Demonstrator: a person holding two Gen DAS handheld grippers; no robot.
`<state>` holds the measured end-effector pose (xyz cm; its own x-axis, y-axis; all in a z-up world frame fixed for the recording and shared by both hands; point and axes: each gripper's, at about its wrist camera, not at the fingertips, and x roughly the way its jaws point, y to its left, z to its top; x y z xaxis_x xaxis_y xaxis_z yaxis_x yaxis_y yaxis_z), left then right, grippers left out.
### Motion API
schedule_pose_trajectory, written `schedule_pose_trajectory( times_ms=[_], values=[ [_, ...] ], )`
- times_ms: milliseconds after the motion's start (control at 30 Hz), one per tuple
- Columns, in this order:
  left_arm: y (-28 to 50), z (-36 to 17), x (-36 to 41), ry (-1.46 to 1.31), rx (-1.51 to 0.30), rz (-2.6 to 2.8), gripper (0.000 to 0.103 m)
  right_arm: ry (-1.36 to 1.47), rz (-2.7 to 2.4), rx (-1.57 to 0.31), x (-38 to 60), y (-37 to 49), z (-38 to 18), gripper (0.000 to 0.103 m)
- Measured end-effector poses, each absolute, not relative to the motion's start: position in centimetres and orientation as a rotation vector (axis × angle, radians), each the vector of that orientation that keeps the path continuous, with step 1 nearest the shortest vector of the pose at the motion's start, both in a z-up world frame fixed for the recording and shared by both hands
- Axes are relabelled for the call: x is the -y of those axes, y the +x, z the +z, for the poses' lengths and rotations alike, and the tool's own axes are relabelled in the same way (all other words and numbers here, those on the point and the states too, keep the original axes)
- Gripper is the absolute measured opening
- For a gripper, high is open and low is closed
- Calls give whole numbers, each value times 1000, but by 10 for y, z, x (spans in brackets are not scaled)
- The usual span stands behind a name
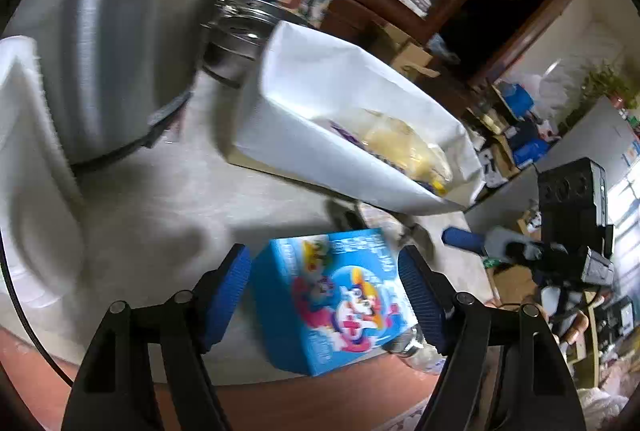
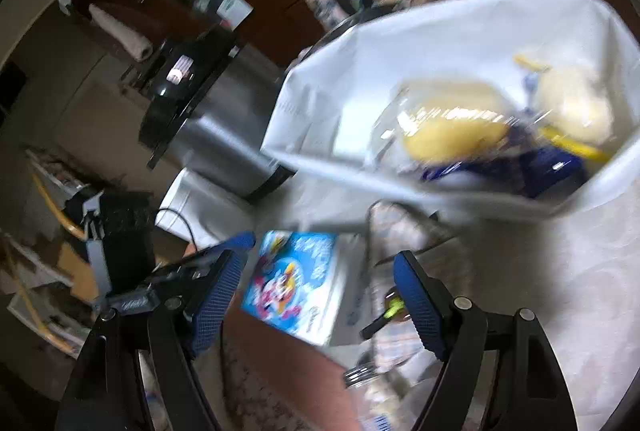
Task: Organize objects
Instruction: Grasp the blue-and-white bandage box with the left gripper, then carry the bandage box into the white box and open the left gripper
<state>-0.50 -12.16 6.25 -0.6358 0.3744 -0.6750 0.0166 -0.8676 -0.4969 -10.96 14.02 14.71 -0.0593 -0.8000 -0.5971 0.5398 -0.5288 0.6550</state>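
A blue carton with cartoon print [image 1: 328,295] hangs over the table's near edge. The blue pads [image 1: 228,291] of my left gripper [image 1: 324,295] lie flush against its two sides, so the gripper is shut on it. The right wrist view shows the same carton [image 2: 296,287], blurred, beside a left fingertip [image 2: 242,242]. Behind it stands a white bin [image 1: 320,159] [image 2: 320,111] holding yellow wrapped packets [image 1: 400,147] [image 2: 452,127]. My right gripper [image 2: 318,303] is open above the table edge with nothing gripped; its blue fingertip [image 1: 464,241] shows right of the carton.
A tall steel pot [image 1: 120,43] [image 2: 224,139] stands left of the bin, and a white container [image 1: 24,151] sits at the far left. A plaid bag [image 2: 400,227] and a clear jar [image 2: 360,377] lie near the right fingers. Dark wooden cabinets [image 1: 460,11] rise behind.
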Motion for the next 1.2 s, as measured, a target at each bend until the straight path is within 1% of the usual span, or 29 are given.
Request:
schedule_pose_trajectory(
  times_ms=[100, 300, 367, 500, 533, 567, 700, 900, 1200],
  values=[
    [-10, 56, 123, -1292, 710, 2545, 75, 1253, -1681, 334, -131, -106, 142, 79],
    [-20, 34, 119, -1502, 667, 2515, 75, 1342, -1579, 369, -119, -102, 123, 79],
    [-19, 34, 116, -1496, 674, 2487, 75, 1354, -1573, 377, -117, -101, 119, 79],
    [-20, 35, 104, -1499, 618, 2470, 75, 1385, -1521, 383, -109, -96, 110, 79],
    [-20, 35, 101, -1500, 606, 2457, 75, 1391, -1506, 388, -106, -95, 108, 79],
    [-20, 36, 96, -1504, 574, 2464, 79, 1394, -1474, 402, -104, -94, 106, 79],
    [-19, 44, 84, -1485, 506, 2530, 79, 1355, -1486, 403, -103, -90, 114, 79],
    [-25, 76, 71, -1433, 499, 2607, 78, 1242, -1529, 448, -120, -91, 144, 80],
    [-44, 148, 57, -1319, 476, 2737, 79, 1051, -1616, 549, -142, -96, 208, 80]
  ],
)
